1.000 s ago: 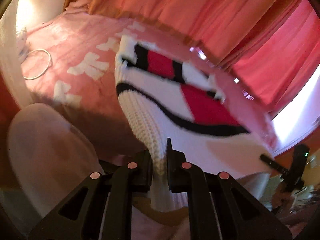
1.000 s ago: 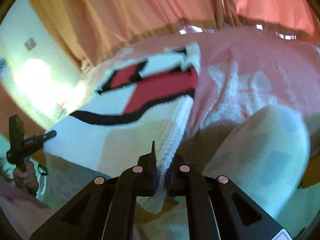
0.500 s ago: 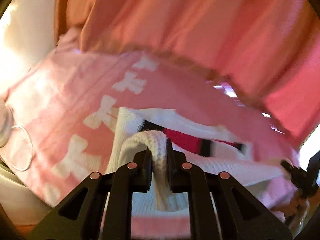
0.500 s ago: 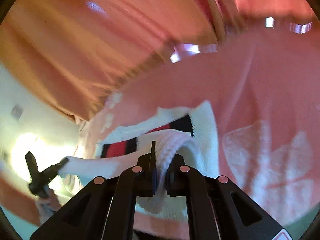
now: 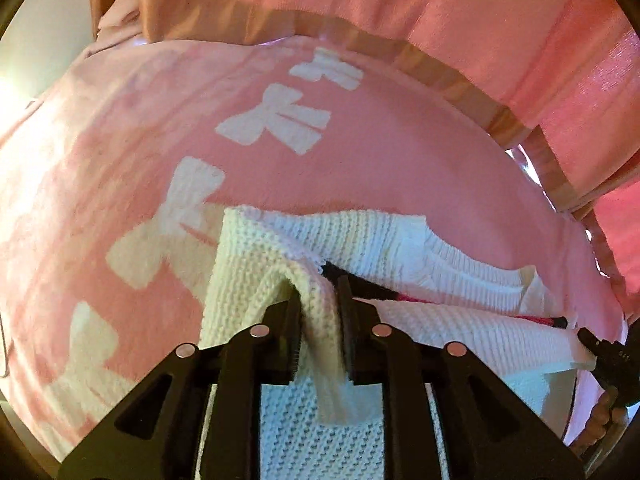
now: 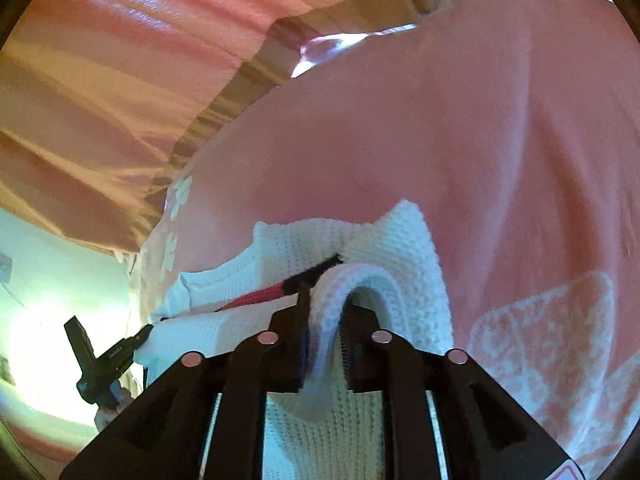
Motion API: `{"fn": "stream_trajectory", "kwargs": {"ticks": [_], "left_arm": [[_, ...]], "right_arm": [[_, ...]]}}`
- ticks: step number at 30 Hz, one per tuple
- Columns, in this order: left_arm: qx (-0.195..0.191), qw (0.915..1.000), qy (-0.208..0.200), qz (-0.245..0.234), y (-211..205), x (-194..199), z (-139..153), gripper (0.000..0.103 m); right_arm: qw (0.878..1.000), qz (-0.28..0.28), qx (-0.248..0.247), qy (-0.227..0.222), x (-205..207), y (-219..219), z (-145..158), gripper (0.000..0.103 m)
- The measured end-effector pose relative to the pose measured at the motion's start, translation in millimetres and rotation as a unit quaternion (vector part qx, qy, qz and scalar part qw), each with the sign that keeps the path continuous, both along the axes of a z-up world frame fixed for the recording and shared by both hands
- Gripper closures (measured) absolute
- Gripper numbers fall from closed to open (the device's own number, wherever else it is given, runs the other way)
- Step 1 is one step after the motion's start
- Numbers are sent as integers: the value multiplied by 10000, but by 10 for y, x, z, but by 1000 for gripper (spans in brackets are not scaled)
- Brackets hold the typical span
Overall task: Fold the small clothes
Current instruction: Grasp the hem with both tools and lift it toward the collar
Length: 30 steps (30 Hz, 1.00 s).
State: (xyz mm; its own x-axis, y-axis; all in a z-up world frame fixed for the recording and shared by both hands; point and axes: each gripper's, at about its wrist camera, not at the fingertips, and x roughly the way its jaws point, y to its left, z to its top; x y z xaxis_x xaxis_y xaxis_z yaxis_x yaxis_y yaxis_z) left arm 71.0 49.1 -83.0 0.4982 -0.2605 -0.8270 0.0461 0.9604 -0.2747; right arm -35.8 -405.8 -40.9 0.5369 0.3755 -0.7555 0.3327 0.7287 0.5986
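sweater (image 5: 400, 240) folded onto pink blanket (image 5: 360, 168)

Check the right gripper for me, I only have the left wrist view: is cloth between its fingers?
Observer: Yes. A fold of the white knit sweater arches up between the right gripper fingers. Its jaws have just been opening, and a gap shows beside one pad.
Operator: How does the sweater's corner past that gripper lie?
Observer: It lies flat on the pink blanket, with a pale printed patch on the blanket just to its right.
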Motion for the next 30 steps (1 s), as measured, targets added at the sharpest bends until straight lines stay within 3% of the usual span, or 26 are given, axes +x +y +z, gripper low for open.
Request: {"fn": "stream_trajectory", "kwargs": {"ticks": [2, 3, 4, 5, 6, 8, 10, 13, 17, 19, 21, 22, 24, 25, 26, 30], "left_arm": [[-183, 9998, -57, 64, 61, -9, 57, 71], [-348, 9990, -234, 176, 140, -41, 130, 58], [-374, 9981, -398, 297, 194, -66, 195, 48], [-340, 9969, -559, 446, 239, -86, 255, 31], [-290, 9938, -852, 659, 316, -139, 349, 26], [-179, 9913, -1117, 679, 365, -185, 455, 24], [28, 9913, -1206, 531, 349, -212, 505, 18], [175, 9926, -1176, 267, 225, -182, 450, 13], [769, 9920, -789, -611, -209, -26, 219, 13], [1209, 9851, -687, -1009, -443, 5, 91, 16], [1412, 9818, -590, -1124, -557, 46, -6, 32], [1400, 9823, -464, -1151, -579, 76, -57, 40], [1278, 9855, -219, -1092, -570, 124, -134, 71], [1232, 9865, -211, -1060, -546, 128, -129, 81], [1243, 9866, -254, -1028, -531, 116, -96, 96], [883, 9910, -677, -744, -337, 19, 267, 96]], "right_arm": [[9997, -18, -28, -231, -13, 5, 119, 73], [9987, -87, -59, -494, -60, -17, 240, 66], [9969, -197, -189, -733, -107, -38, 358, 48], [9938, -311, -393, -995, -170, -65, 476, 36], [9877, -436, -727, -1310, -247, -91, 634, 35], [9817, -478, -1166, -1426, -313, -109, 763, 34], [9807, -362, -1502, -1196, -345, -79, 739, 34], [9874, -51, -1445, -649, -302, 20, 490, 34], [9849, 453, -1645, -275, -144, 206, 248, 35], [9780, 671, -1954, -283, -50, 334, 205, 35], [9714, 905, -2193, -111, 36, 431, 109, 39], [9701, 937, -2238, -21, 52, 447, 61, 47], [9708, 995, -2181, 76, 80, 458, -16, 76], [9720, 1006, -2125, 62, 87, 455, -5, 95], [9725, 979, -2114, 10, 97, 462, 29, 96], [9721, 605, -2101, -852, -64, 355, 576, 96]]}}
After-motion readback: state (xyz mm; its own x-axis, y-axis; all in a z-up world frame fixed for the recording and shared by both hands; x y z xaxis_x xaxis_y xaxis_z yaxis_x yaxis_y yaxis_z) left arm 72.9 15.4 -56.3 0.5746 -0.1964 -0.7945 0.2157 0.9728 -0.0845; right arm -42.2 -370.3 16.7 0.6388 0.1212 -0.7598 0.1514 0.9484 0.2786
